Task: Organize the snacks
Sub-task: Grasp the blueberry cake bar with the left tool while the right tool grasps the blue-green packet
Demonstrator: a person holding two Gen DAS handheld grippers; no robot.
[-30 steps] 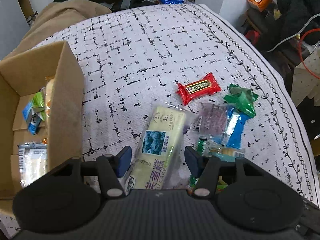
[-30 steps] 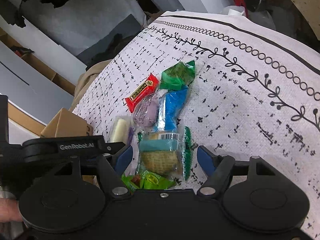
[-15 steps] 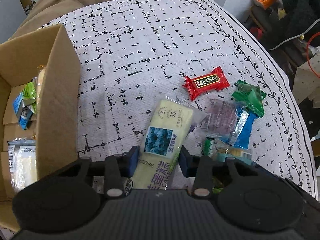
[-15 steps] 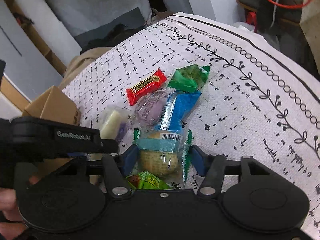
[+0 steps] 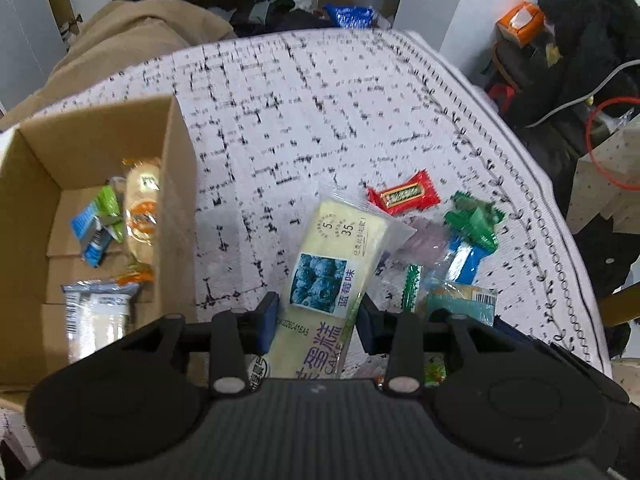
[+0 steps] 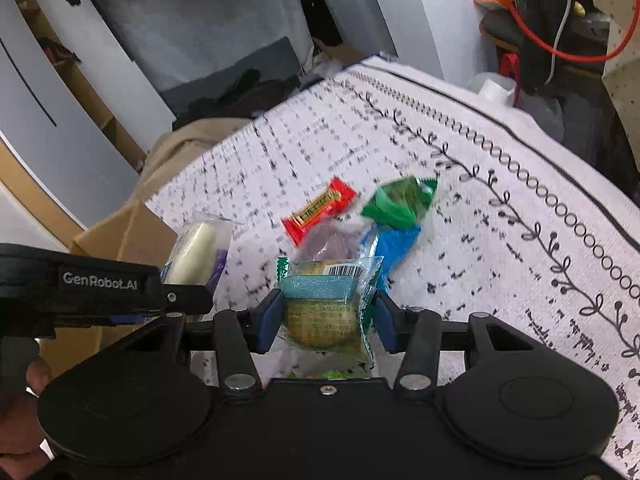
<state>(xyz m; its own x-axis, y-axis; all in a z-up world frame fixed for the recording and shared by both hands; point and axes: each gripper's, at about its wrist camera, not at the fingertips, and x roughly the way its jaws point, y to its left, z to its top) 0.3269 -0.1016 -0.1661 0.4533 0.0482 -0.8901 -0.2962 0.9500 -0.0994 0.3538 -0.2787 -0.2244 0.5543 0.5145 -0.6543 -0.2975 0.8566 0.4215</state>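
Observation:
My left gripper [image 5: 318, 322] is shut on a long yellow blueberry cake pack [image 5: 336, 256] and holds it off the table. The pack also shows in the right wrist view [image 6: 198, 252]. My right gripper [image 6: 326, 320] is shut on a round cookie in a clear teal-banded wrapper [image 6: 326, 304], lifted above the cloth. On the table lie a red candy bar [image 5: 404, 196] [image 6: 320, 210], a green packet [image 5: 474, 224] [image 6: 400, 202], a blue packet [image 5: 466, 262] [image 6: 390, 246] and a purple snack [image 5: 426, 240] [image 6: 330, 242]. An open cardboard box [image 5: 176, 184] with several snacks stands at the left.
The table carries a white cloth [image 5: 304, 112] with black marks, and its edge curves down at the right [image 5: 576, 248]. A beige cushion [image 5: 132, 36] lies behind. Clutter, cables and an orange box [image 5: 520, 24] stand beyond the table's right side.
Both grippers have closed on their snacks and lifted them: the left on the cake pack, the right on the cookie. Both views have pulled up and back.

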